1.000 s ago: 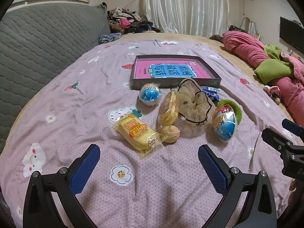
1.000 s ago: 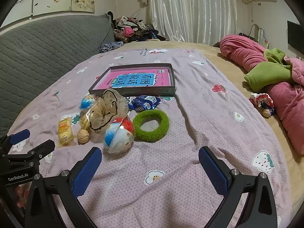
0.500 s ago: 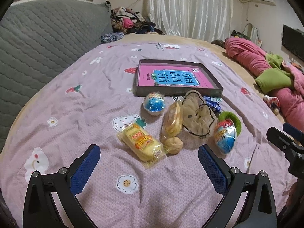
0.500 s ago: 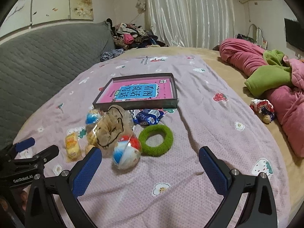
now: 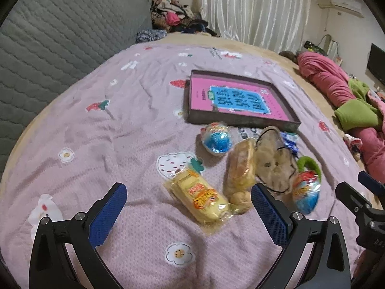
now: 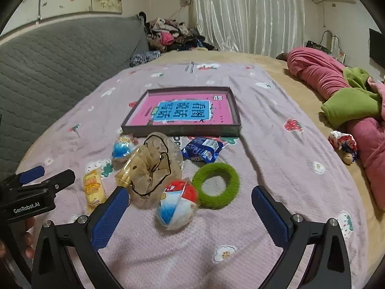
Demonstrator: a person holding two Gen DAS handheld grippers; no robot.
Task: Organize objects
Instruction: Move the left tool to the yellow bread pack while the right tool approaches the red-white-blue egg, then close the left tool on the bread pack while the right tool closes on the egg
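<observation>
A shallow dark box (image 5: 240,98) (image 6: 185,110) with a pink and blue bottom lies on the lilac bedspread. In front of it sits a cluster: a yellow snack pack (image 5: 201,197) (image 6: 93,187), a wrapped bun (image 5: 240,166), a walnut (image 5: 239,198), a beige mesh scrunchie (image 5: 274,161) (image 6: 154,166), a blue capsule egg (image 5: 216,139) (image 6: 122,147), a red-blue-white egg (image 5: 306,193) (image 6: 178,204), a green ring (image 6: 216,185) and a blue wrapper (image 6: 202,150). My left gripper (image 5: 189,214) is open just short of the snack pack. My right gripper (image 6: 189,213) is open near the red-blue-white egg.
A grey quilted headboard (image 6: 55,60) runs along the left. Pink and green bedding (image 6: 346,101) is heaped at the right with a small doll (image 6: 344,144). A clothes pile (image 6: 168,33) and curtains stand at the far end. A hand (image 6: 26,238) holds the left gripper.
Both grippers have swung and lifted slightly, so the cluster has shifted right in the left view and toward centre in the right view. Nothing was taken hold of.
</observation>
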